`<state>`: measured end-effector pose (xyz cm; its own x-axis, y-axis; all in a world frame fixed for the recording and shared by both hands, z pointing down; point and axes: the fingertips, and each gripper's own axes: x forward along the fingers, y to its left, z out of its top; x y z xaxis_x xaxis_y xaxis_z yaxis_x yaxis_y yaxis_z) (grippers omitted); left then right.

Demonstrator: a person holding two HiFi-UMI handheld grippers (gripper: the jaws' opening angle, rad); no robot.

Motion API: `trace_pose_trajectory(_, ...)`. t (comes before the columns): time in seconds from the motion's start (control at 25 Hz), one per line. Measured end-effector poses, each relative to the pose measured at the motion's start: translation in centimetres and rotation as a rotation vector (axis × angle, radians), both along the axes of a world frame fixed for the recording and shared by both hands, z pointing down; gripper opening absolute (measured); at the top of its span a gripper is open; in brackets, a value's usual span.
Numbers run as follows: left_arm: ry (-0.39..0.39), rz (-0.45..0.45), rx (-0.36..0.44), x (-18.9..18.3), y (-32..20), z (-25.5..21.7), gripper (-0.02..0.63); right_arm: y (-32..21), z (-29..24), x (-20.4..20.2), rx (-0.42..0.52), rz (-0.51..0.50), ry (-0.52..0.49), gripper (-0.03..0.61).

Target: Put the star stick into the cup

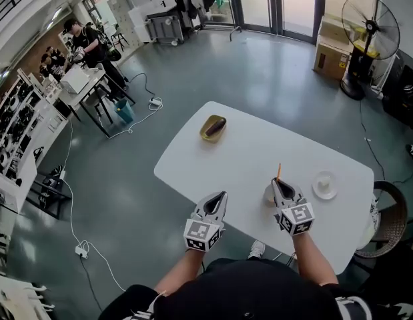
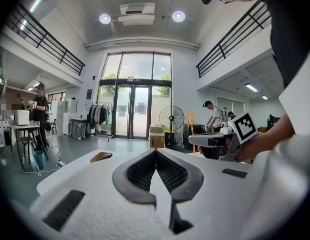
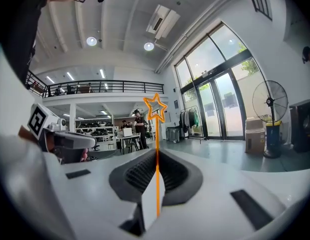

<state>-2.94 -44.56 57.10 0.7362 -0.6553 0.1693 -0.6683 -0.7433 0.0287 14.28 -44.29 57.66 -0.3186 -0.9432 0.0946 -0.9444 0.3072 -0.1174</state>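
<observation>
We have the right gripper [image 1: 280, 184] with fingers pinched almost closed on the stick [image 3: 157, 134], which is upright with the star on top. The left gripper [image 1: 222, 197] sits at its 9 o'clock, fingers together and empty. The stick hangs over the near edge of the desk [image 1: 246, 145]. We take the white round thing [image 1: 324, 184] at the right gripper's 3 o'clock for the cup, but a round shape [image 1: 267, 193] half hidden just beside the fingers could be it instead; we can't tell. Risks as we judge them: the thin shaft pivots or slips in the pads, the tall stick tips a light cup, or the gripper body knocks it. No readable text or brands, only square markers on the cubes [image 1: 296, 219].
</observation>
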Motion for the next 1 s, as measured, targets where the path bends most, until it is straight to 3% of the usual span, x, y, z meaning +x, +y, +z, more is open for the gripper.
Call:
trace_pose_trajectory(0.24,-0.022,0.012,0.007,3.1,-0.9,0.2,0.009,-1.8,1.5,1.3,-0.026,-0.041,0.022,0.020)
trace_pose_trajectory(0.48,-0.024,0.008,0.003,4.3,-2.0,0.2,0.009,-3.8,3.9,1.9,-0.081,-0.042,0.062,0.020)
trace_pose_trajectory(0.64,-0.031,0.002,-0.009,4.6,-2.9,0.3,0.009,-5.4,4.9,1.6,-0.130,-0.037,0.037,0.020)
trace_pose_trajectory(1.0,-0.046,0.026,-0.013,4.1,-5.0,1.4,0.009,-7.0,10.3,0.3,-0.232,-0.085,0.223,0.020)
